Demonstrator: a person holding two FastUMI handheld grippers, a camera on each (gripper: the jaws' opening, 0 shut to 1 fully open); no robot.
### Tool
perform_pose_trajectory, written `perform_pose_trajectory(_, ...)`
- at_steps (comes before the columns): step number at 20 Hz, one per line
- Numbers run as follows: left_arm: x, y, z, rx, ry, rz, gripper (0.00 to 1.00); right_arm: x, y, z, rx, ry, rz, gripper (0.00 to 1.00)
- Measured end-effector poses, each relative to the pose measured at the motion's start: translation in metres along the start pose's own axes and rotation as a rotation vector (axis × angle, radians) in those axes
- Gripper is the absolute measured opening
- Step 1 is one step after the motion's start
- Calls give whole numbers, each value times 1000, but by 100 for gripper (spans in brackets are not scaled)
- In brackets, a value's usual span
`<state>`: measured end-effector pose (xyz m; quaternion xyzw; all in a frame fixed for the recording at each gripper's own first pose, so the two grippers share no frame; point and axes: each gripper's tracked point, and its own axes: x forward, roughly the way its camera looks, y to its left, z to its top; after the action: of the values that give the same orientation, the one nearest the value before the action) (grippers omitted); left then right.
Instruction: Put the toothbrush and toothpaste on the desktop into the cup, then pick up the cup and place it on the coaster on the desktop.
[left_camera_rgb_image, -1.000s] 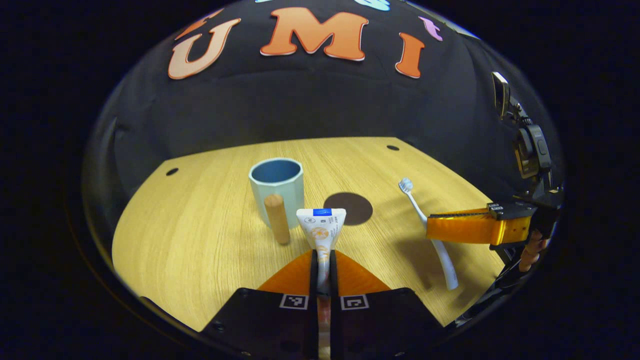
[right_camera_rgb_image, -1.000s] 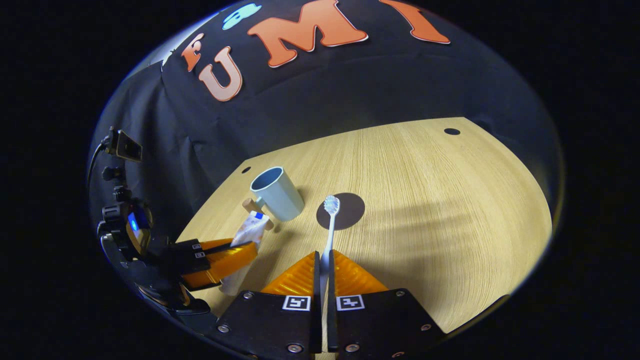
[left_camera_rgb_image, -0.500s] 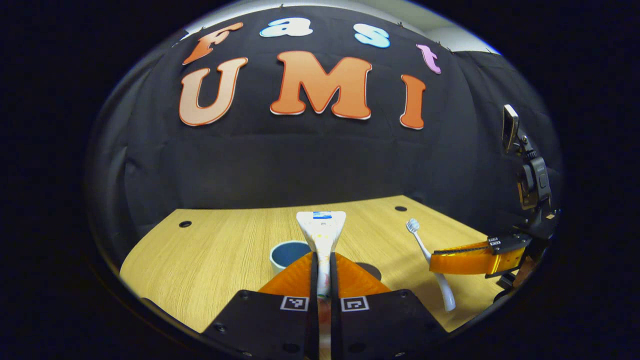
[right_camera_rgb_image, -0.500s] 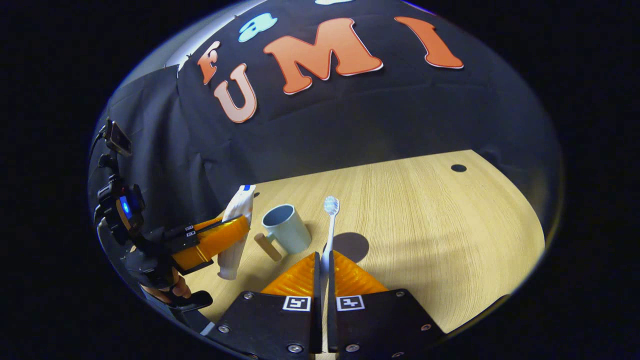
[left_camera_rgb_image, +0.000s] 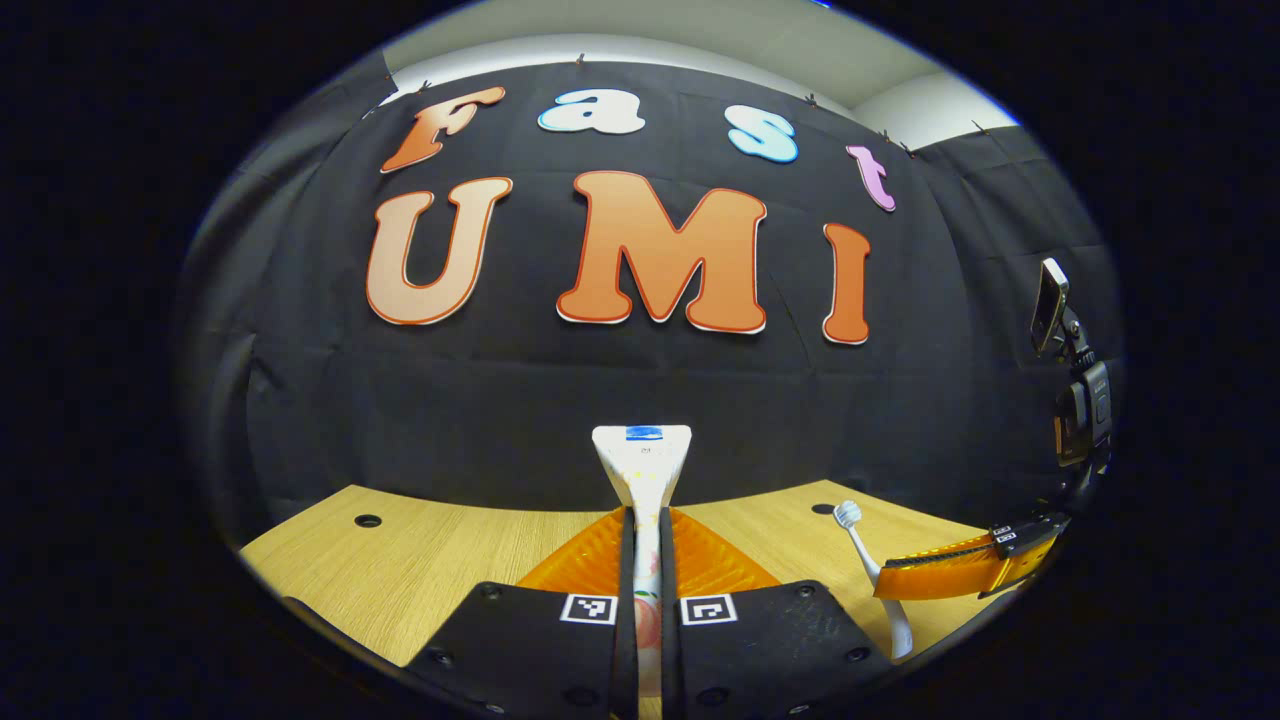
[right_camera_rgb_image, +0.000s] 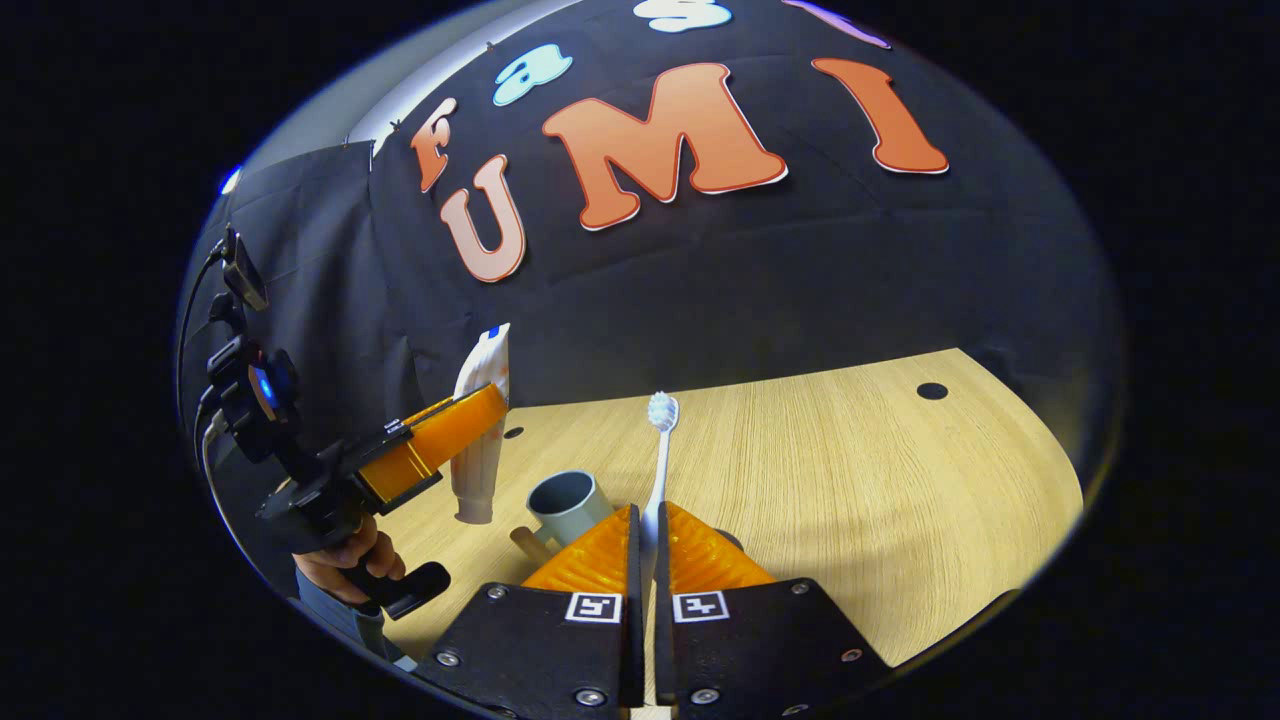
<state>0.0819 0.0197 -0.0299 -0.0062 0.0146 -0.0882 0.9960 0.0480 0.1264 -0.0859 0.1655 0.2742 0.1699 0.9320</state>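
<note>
The left gripper (left_camera_rgb_image: 647, 520) is clamped on the toothpaste (left_camera_rgb_image: 642, 462), tube upright with its flat crimped end up; from the right gripper view the cap end (right_camera_rgb_image: 473, 512) hangs down clear of the desk (right_camera_rgb_image: 850, 500), to the left of the cup (right_camera_rgb_image: 566, 502) and raised above it. The right gripper (right_camera_rgb_image: 646, 525) is closed on the toothbrush (right_camera_rgb_image: 660, 450), handle pinched between both fingers, bristle head (right_camera_rgb_image: 661, 409) pointing up and away. The cup stands upright on the desk just ahead of the right gripper's fingers, mouth open, with a wooden handle (right_camera_rgb_image: 527, 545) low on its left side. The coaster is mostly hidden behind the right fingers; only a dark edge (right_camera_rgb_image: 733, 540) shows. Judgement: both items are lifted and neither is yet in the cup, so the insertion step is pending. Risks: the cup looks light and narrow, and a tube lowered off-centre could strike the rim and tip or slide it. The tube is soft, so its cap end may swing and miss the mouth. The toothbrush is held bristles forward, so it needs turning before entry; a hurried turn could let the slim handle slip in the grip. With both grippers converging on one small opening, they may collide if they go in together.
</note>
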Motion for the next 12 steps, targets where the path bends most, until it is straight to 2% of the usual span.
perform_pose_trajectory(5, 35, 24, -10, -31, -48, 16, 8, 18, -6, 12, 1, -38, -3, 4)
perform_pose_trajectory(12, 58, 41, -61, -109, 18, 20, 9, 37, -1, 20, -1, -81, 16, 4)
